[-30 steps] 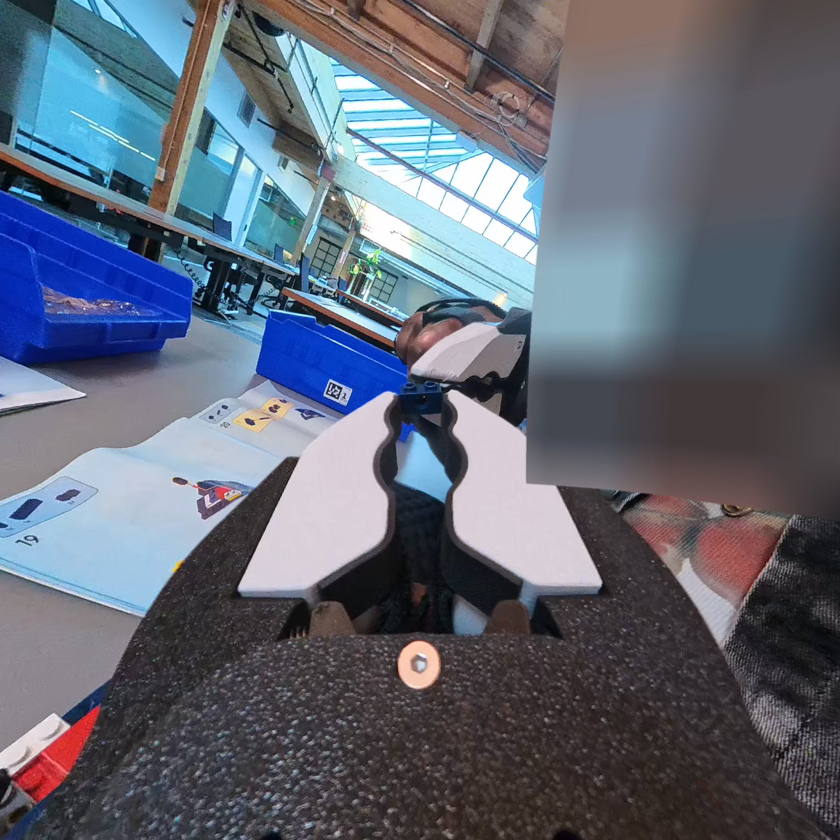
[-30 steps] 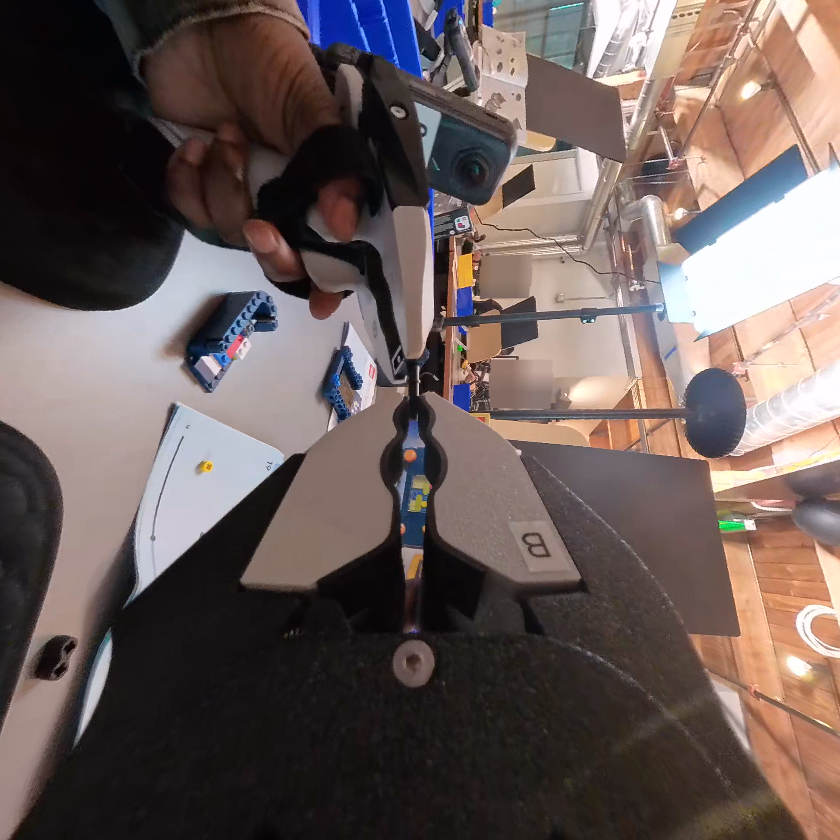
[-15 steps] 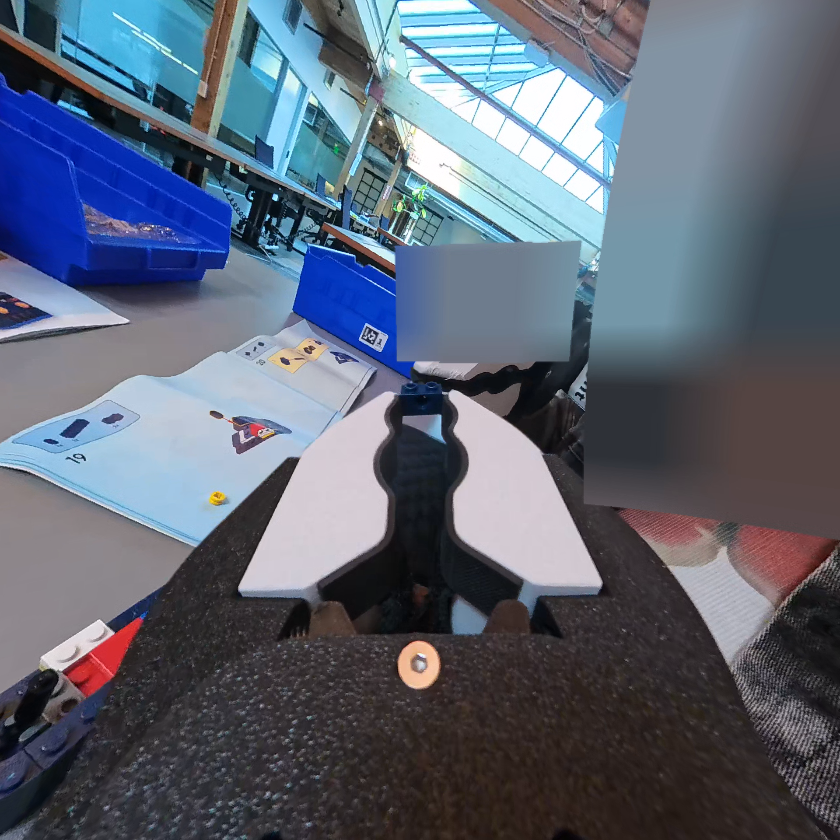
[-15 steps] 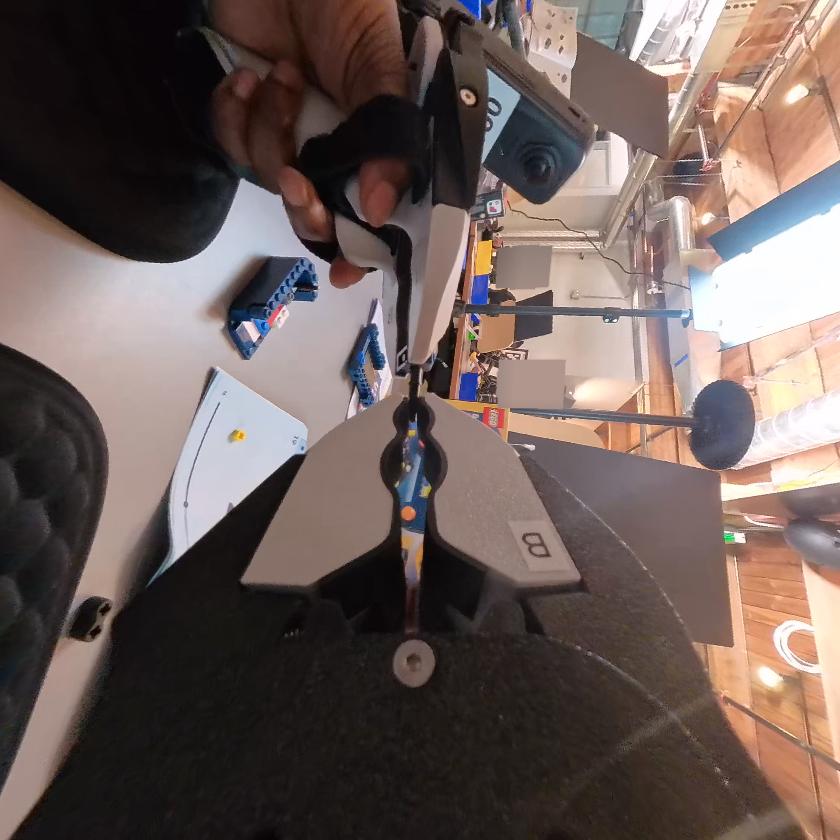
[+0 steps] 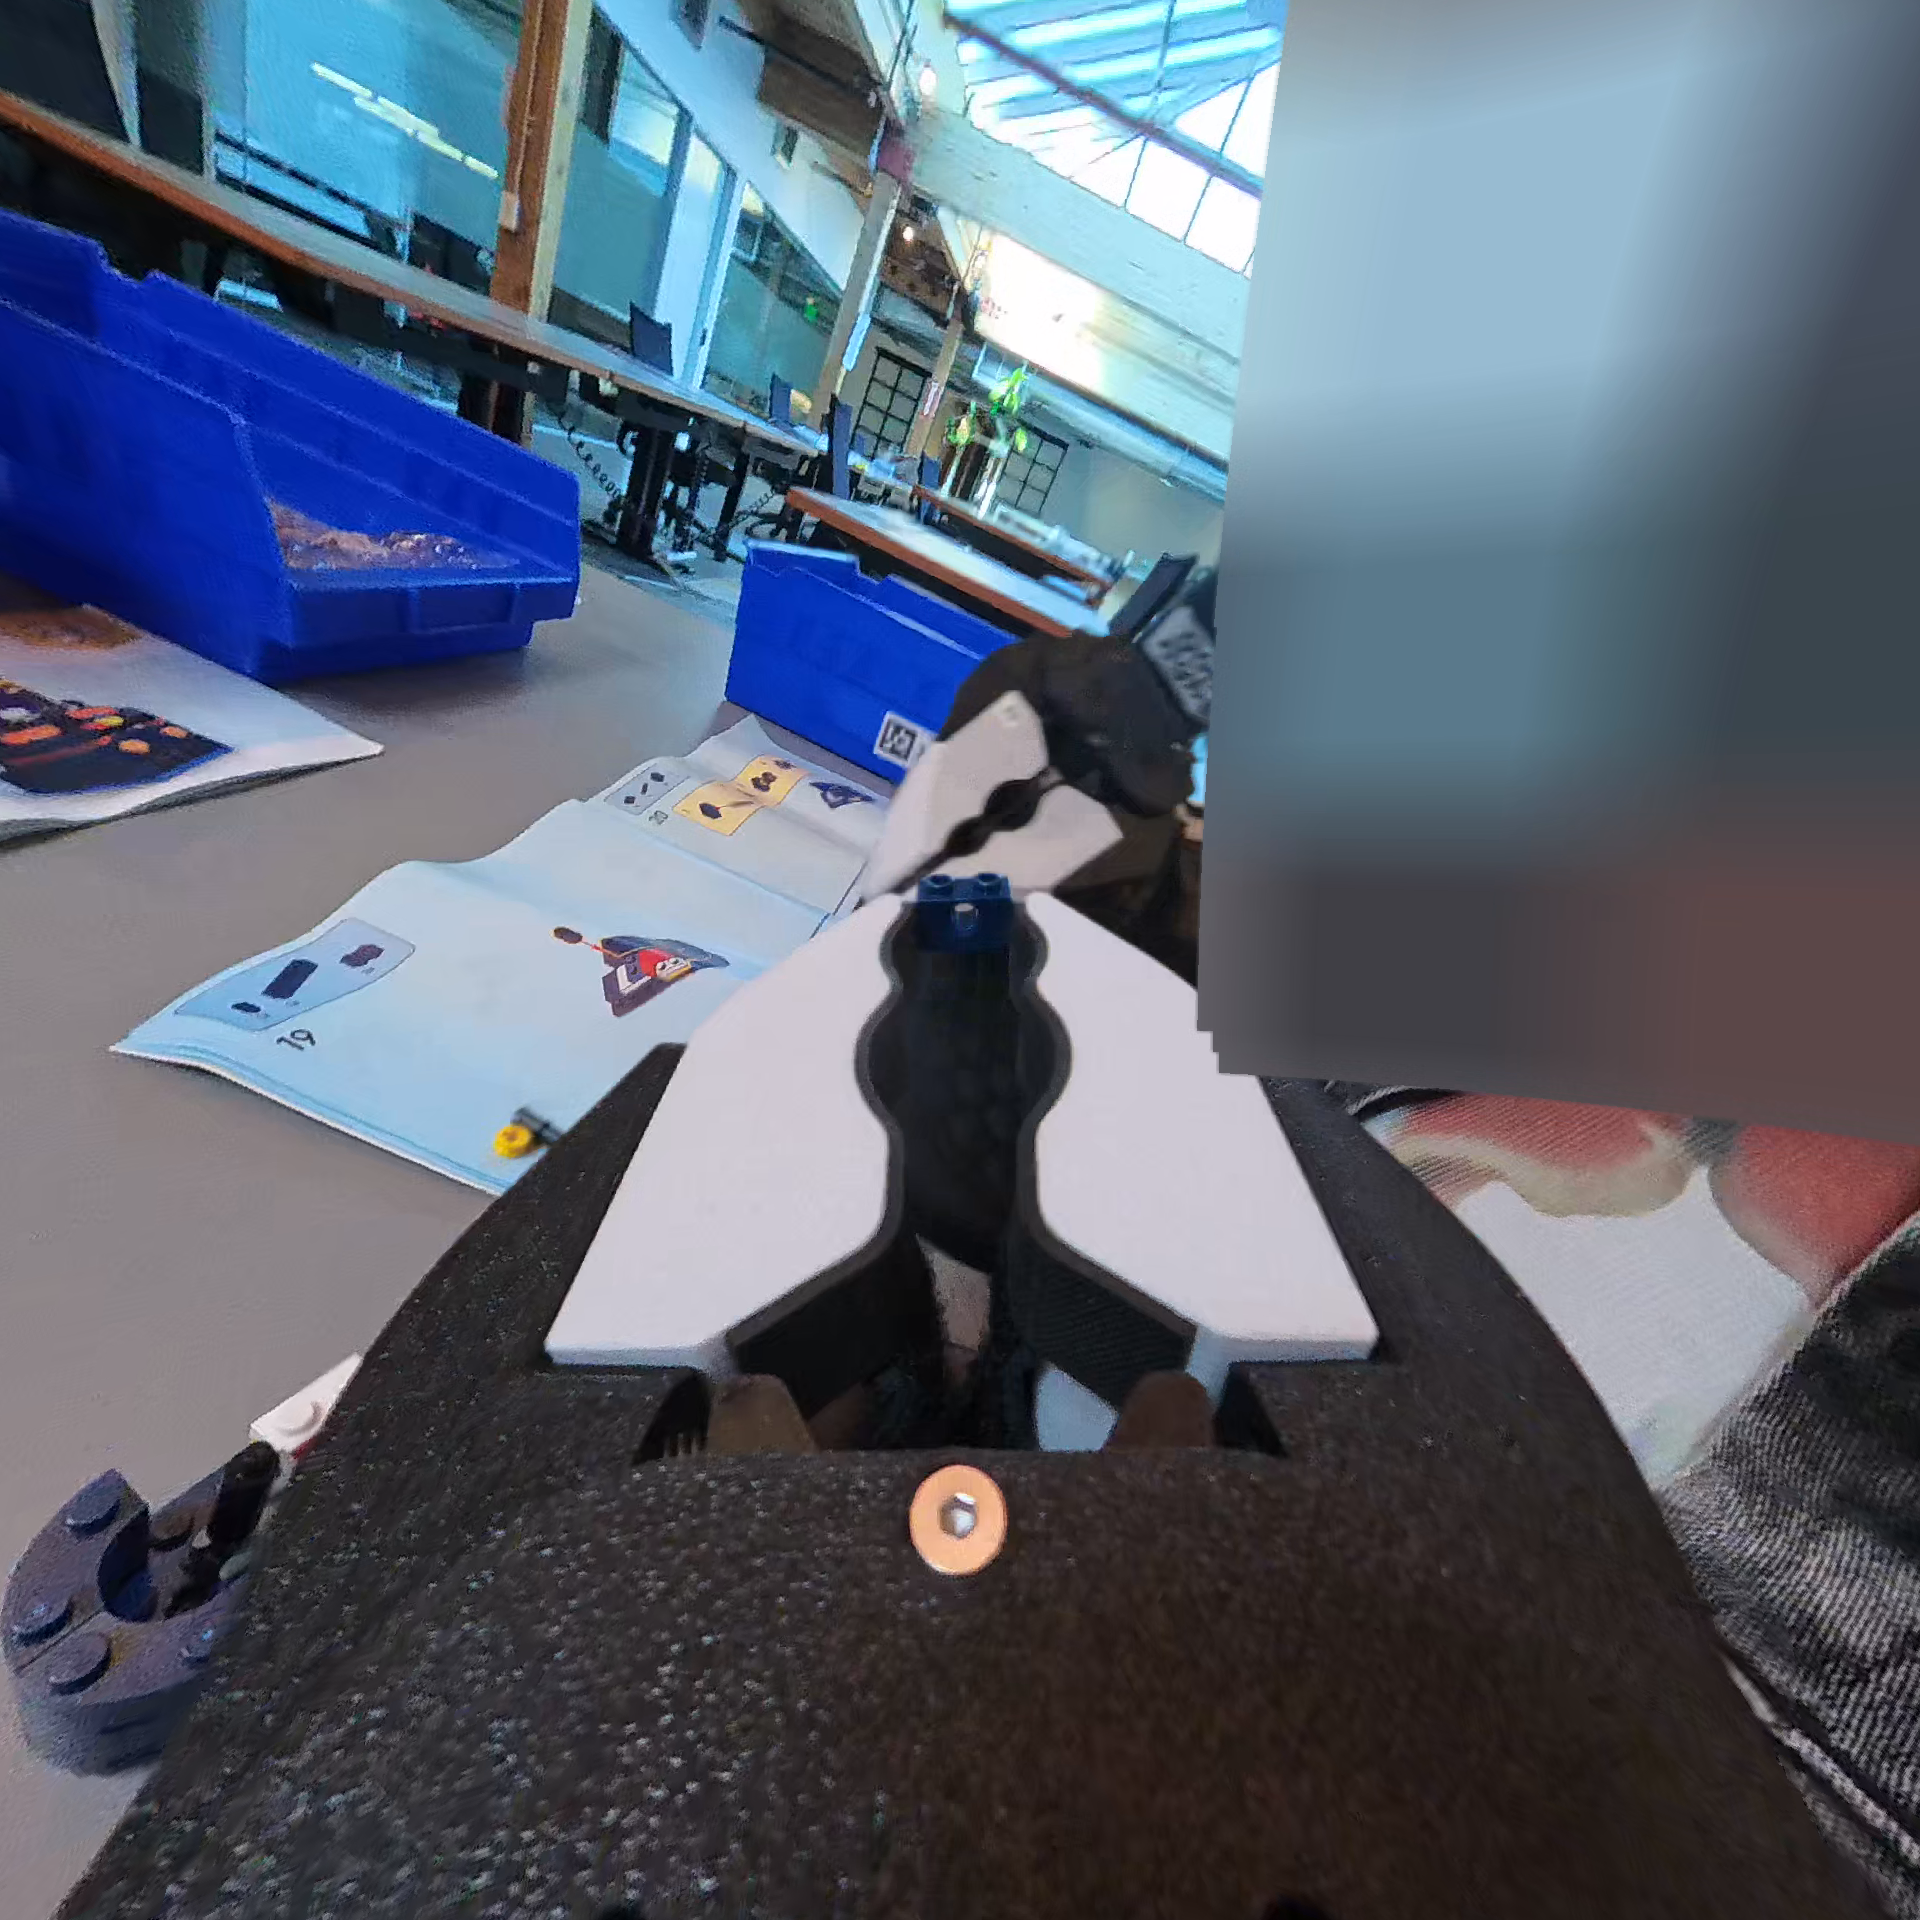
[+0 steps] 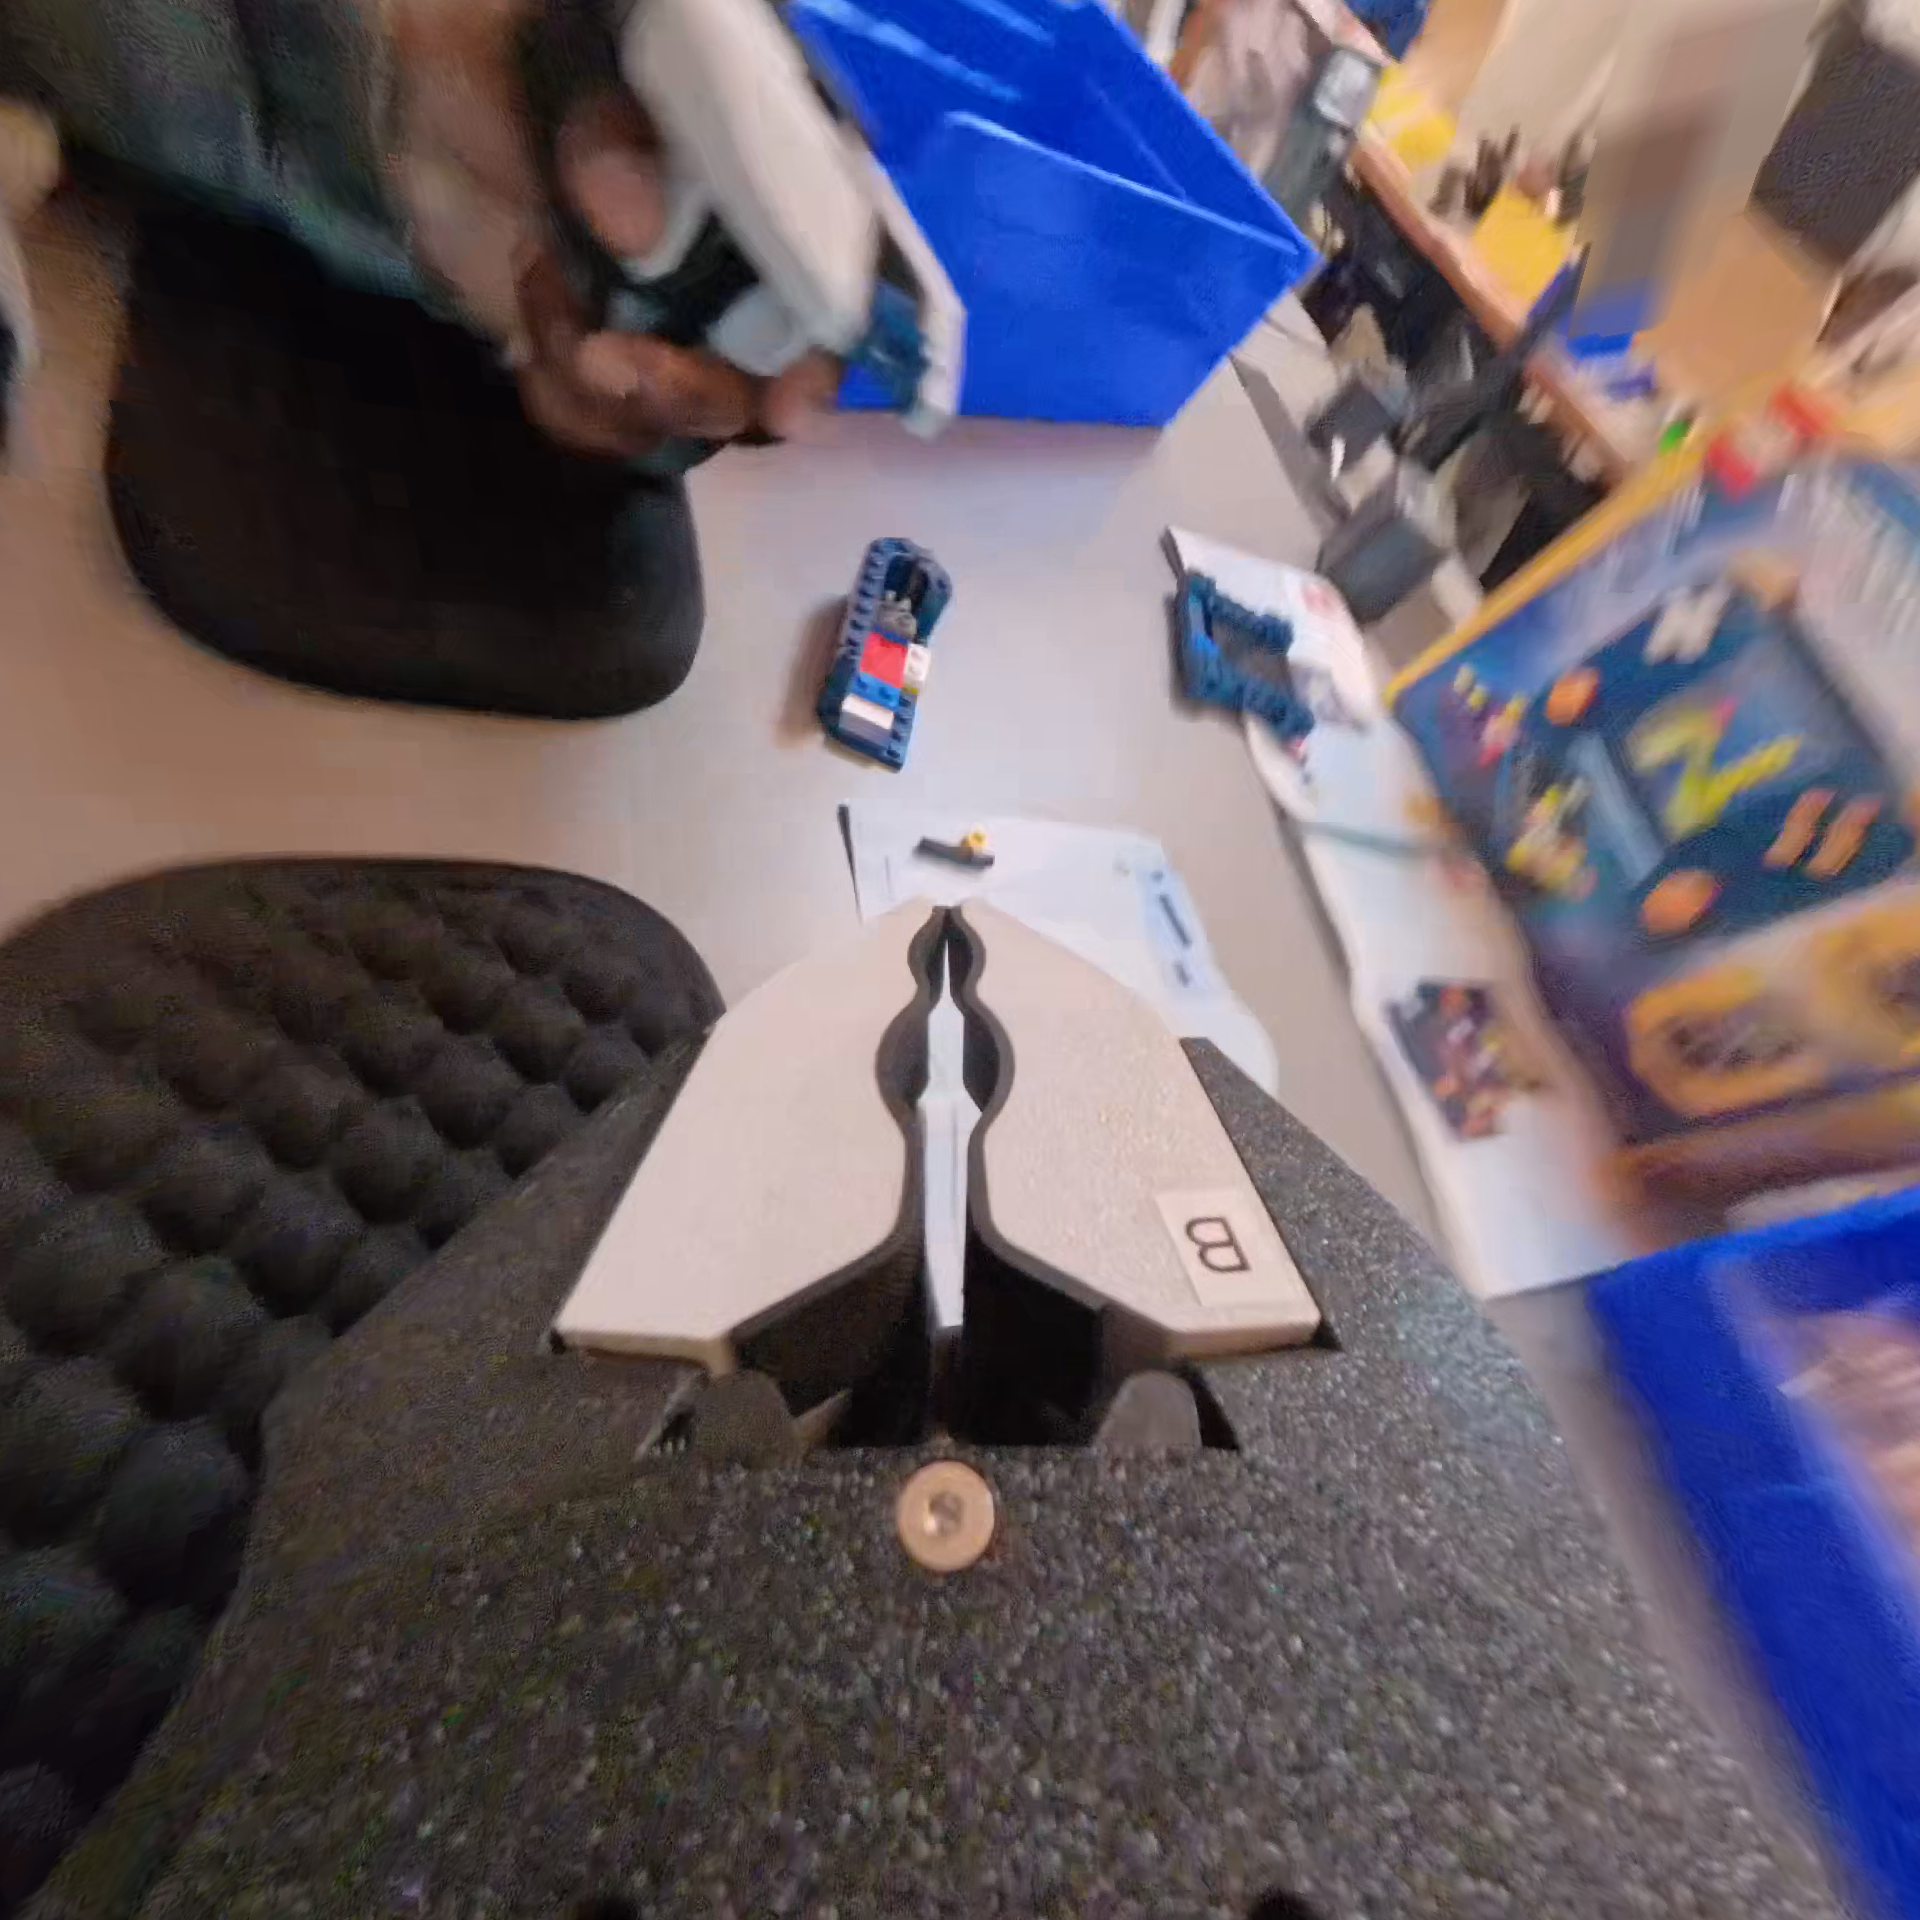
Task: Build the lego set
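Dark blue brick (image 5: 964,914) sits pinched at the very tips of the left gripper (image 5: 964,920), both pads pressed on its short ends, raised above the grey table (image 5: 156,1195). Its long axis runs straight across from finger to finger, studs up, a small round hole facing back toward the camera.

A second ago the right gripper (image 6: 945,914) was nose to nose with this brick; now it has swung away and hangs over the open instruction booklet (image 6: 1049,883), fingers pressed together on nothing. A thin black pin with a yellow piece (image 6: 958,847) lies on the page just ahead of its tips, and it was not on the page a second ago.

Farther out: a blue, red and white brick build (image 6: 883,655), two blue bins (image 5: 260,520), a colourful box (image 6: 1683,831).
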The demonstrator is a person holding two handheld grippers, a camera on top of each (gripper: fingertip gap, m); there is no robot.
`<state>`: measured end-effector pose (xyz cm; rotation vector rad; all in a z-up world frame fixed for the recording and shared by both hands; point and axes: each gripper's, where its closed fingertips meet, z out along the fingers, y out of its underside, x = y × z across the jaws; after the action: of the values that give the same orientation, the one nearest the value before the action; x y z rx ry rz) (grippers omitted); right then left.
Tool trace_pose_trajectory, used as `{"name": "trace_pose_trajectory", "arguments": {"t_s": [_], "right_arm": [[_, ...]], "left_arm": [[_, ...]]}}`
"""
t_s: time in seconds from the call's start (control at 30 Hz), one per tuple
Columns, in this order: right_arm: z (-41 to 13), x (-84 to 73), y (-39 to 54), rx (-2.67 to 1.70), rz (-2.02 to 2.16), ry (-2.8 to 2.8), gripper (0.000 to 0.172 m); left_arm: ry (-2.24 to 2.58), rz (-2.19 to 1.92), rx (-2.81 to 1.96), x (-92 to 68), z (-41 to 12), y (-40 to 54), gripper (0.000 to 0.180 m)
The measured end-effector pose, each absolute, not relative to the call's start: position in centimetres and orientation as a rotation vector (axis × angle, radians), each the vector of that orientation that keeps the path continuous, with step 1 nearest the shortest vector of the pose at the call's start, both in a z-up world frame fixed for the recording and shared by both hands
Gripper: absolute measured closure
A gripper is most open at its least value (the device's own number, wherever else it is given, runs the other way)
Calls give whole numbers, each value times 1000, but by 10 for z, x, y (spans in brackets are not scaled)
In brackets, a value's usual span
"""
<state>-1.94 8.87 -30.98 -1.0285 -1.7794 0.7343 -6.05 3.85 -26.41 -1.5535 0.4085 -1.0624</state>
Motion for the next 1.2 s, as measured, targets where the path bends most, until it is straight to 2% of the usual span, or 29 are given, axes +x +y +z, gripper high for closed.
{"name": "trace_pose_trajectory", "arguments": {"t_s": [0.1,0.17,0.3,0.43,0.53,0.73,1.0,1.2], "right_arm": [[-303,-18,99,-1241,1027,-1670,159],[-303,-24,98,-1266,1060,-1716,156],[-321,-37,91,-1226,949,-2032,156],[-339,-41,89,-833,779,-2379,160],[-346,-44,95,-696,708,-2569,158],[-361,-43,85,-679,630,-2834,156],[-369,-33,84,-825,502,-2800,158],[-367,-46,86,-778,472,-2786,158]], "left_arm": [[333,-1120,-1429,-74,-248,37,164],[323,-1101,-1386,-83,-242,34,164],[347,-1039,-1341,-87,-239,28,164],[343,-1090,-1314,-83,-236,26,164],[366,-1071,-1316,-81,-237,24,164],[327,-1083,-1295,-89,-236,24,165],[362,-1055,-1320,-83,-238,24,164],[330,-1064,-1308,-88,-236,25,164]]}}
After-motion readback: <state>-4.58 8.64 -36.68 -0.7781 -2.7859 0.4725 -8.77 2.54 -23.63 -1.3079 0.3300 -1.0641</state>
